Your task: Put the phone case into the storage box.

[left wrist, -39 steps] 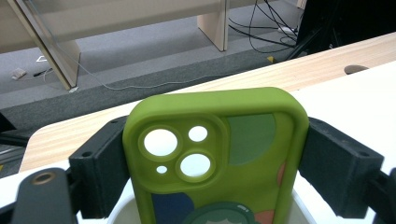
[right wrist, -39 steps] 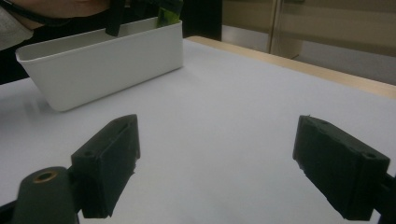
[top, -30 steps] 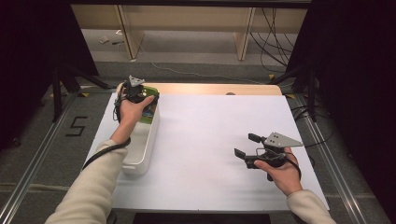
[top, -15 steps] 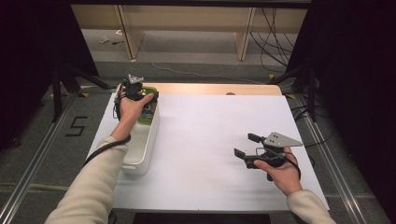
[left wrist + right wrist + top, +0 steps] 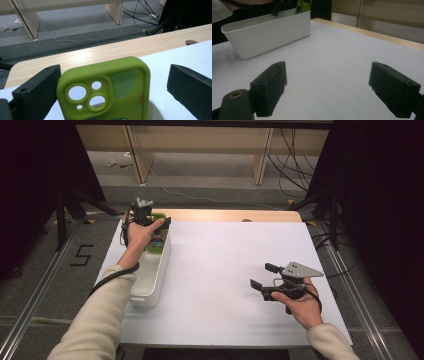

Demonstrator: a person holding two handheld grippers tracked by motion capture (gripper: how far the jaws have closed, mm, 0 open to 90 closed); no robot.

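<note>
Nearest, the right gripper (image 5: 264, 279) rests on the white table (image 5: 225, 270), jaws spread wide with nothing between them. Farther off, at the far end of the white bin (image 5: 152, 280), the left gripper (image 5: 112, 87) stands with jaws that have just been opening; the green phone case (image 5: 105, 90) sits between them, upright, the right jaw clearly apart from it, its lower part in the bin. Judged light, flexible silicone, grippy rather than slippery, not fragile. Best taken across its long side edges, below the camera cut-outs, where the rim is stiffest.
</note>
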